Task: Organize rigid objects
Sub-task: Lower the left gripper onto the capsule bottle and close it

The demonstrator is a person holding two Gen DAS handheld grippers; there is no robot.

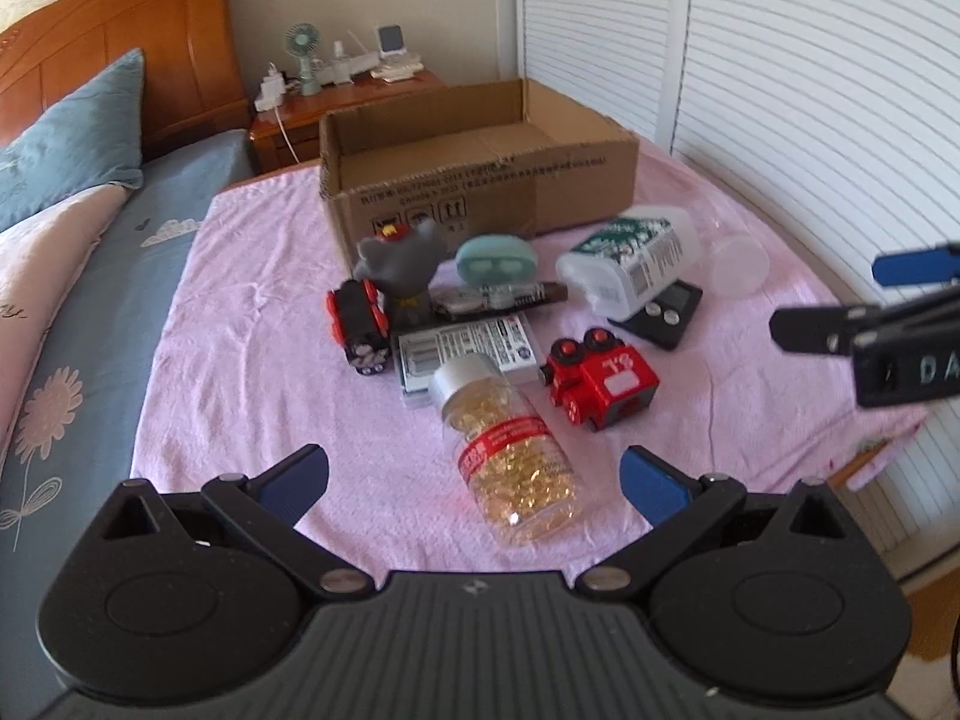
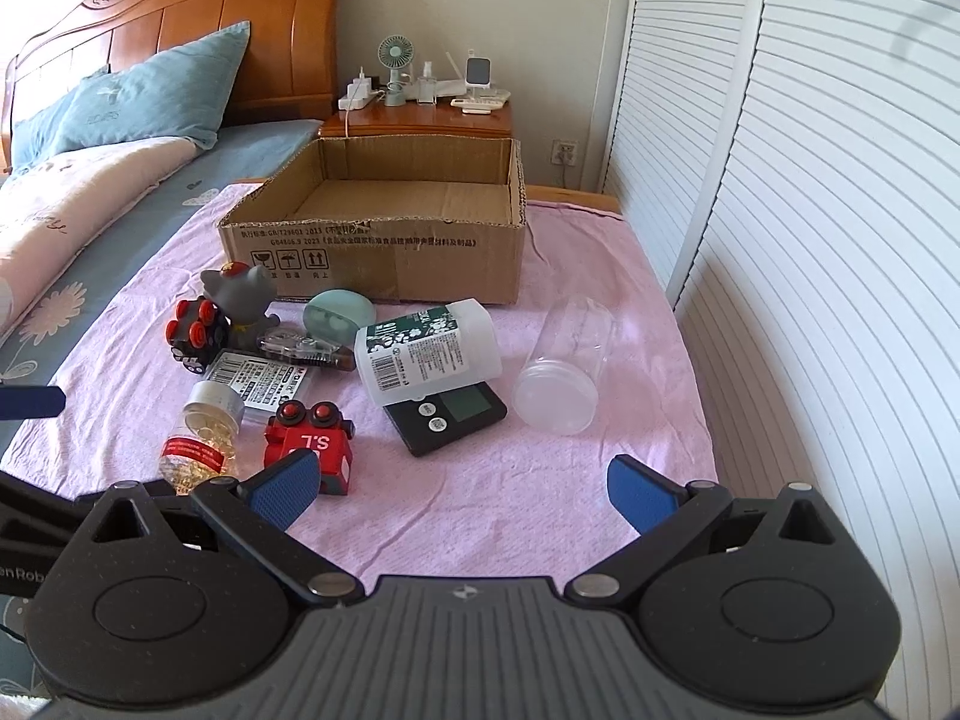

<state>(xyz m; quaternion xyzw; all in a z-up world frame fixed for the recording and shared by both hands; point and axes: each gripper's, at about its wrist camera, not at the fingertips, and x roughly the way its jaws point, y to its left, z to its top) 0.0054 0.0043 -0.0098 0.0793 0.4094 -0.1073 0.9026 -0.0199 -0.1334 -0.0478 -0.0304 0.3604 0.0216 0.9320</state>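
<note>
An open cardboard box stands empty at the back of a pink cloth. In front of it lie a capsule bottle, a red toy train, a black toy car, a grey figurine, a white bottle, a black pocket scale, a clear jar, a teal case and a flat labelled box. My left gripper is open just before the capsule bottle. My right gripper is open and empty, right of the red train.
The pink cloth covers a table beside a bed on the left. White louvred doors close off the right side. A wooden nightstand with a small fan stands behind the box. The right gripper shows at the right edge of the left wrist view.
</note>
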